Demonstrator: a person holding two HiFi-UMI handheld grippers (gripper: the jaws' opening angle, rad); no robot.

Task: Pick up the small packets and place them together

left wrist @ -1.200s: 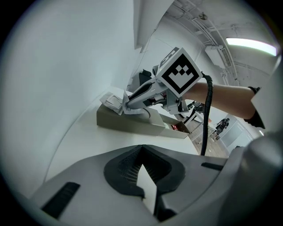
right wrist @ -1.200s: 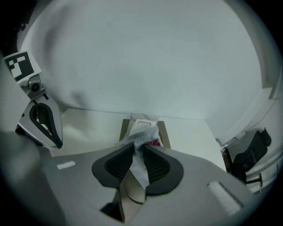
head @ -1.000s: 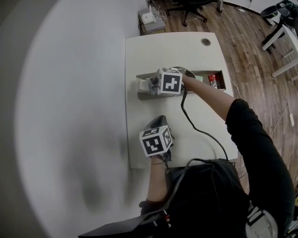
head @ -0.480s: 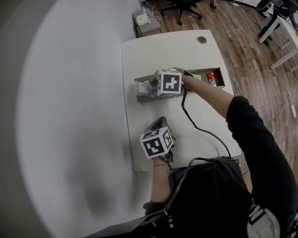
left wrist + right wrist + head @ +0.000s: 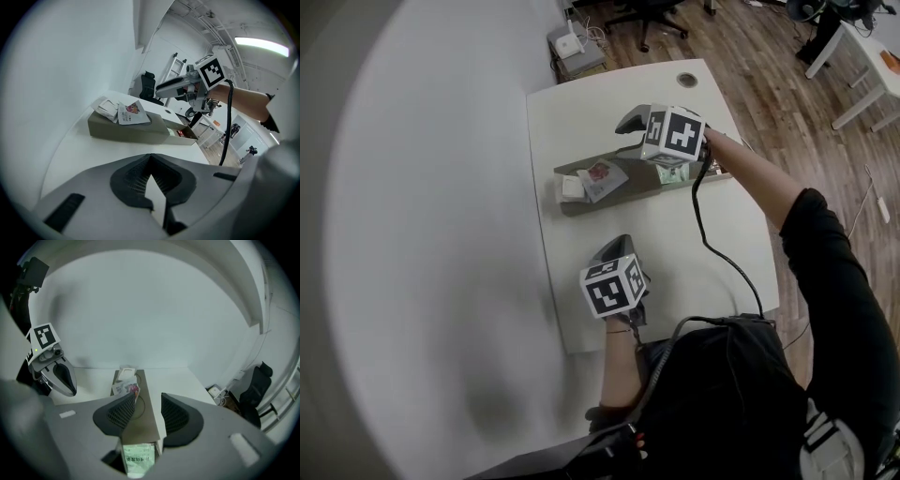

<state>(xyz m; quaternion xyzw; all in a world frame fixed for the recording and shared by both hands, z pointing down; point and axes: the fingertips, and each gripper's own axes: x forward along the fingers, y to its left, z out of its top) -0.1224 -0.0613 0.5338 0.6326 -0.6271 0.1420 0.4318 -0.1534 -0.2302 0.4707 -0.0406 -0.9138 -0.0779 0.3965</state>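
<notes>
A long grey tray (image 5: 642, 183) lies across the white table. At its left end a white packet with a pink picture (image 5: 602, 178) leans beside a small white packet (image 5: 572, 187). A green packet (image 5: 138, 458) lies in the tray below my right gripper (image 5: 626, 122). That gripper hovers above the tray's middle. Its jaws are opening and nothing is between them. A red packet (image 5: 179, 133) sits near the tray's right end. My left gripper (image 5: 622, 244) rests on the table in front of the tray, shut and empty.
The right gripper's black cable (image 5: 708, 244) runs across the table toward the person. A round cable hole (image 5: 687, 81) marks the table's far side. Wooden floor, an office chair (image 5: 652, 11) and a white box (image 5: 572, 42) lie beyond the table.
The right gripper let go of the pink-picture packet at the tray's left end, then lifted and drew back to the right. The left gripper stayed put.
</notes>
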